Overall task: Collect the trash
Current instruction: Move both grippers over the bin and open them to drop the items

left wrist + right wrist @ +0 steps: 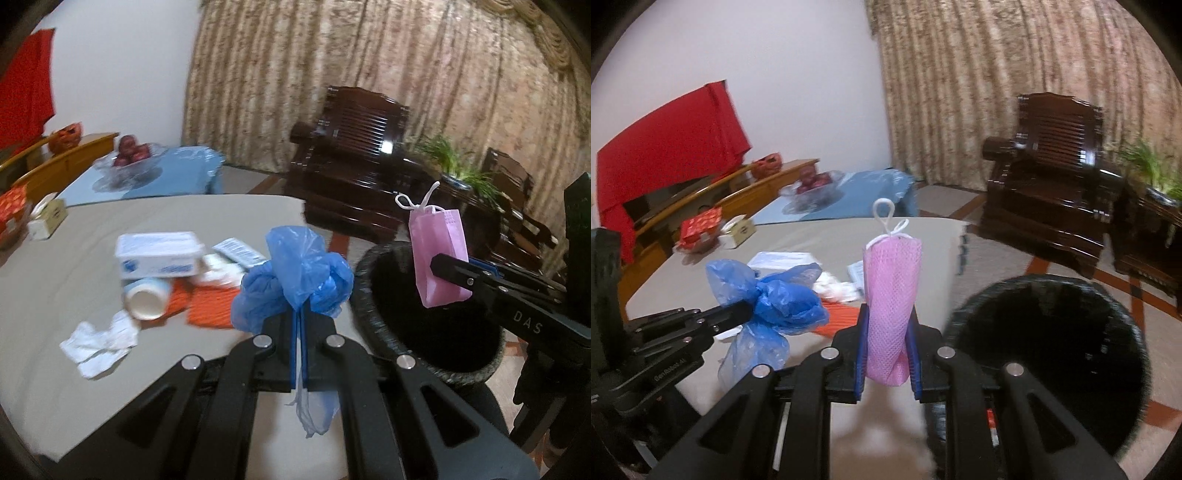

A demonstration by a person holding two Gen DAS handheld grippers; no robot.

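Note:
My left gripper (300,314) is shut on a crumpled blue plastic bag (295,280) and holds it above the table's right edge, just left of the black trash bin (373,314). It also shows in the right wrist view (746,314) with the blue bag (783,299). My right gripper (886,332) is shut on a folded pink face mask (890,295) with white ear loops. In the left wrist view the pink mask (439,254) hangs over the bin's opening, held by the right gripper (439,266). The bin (1049,354) stands on the floor beside the table.
On the beige table (74,369) lie a white box (159,254), a white bottle (146,297), crumpled tissue (98,341), an orange cloth (210,306) and a leaflet (240,251). A tissue box (48,218) sits far left. A dark wooden armchair (1052,177) stands behind.

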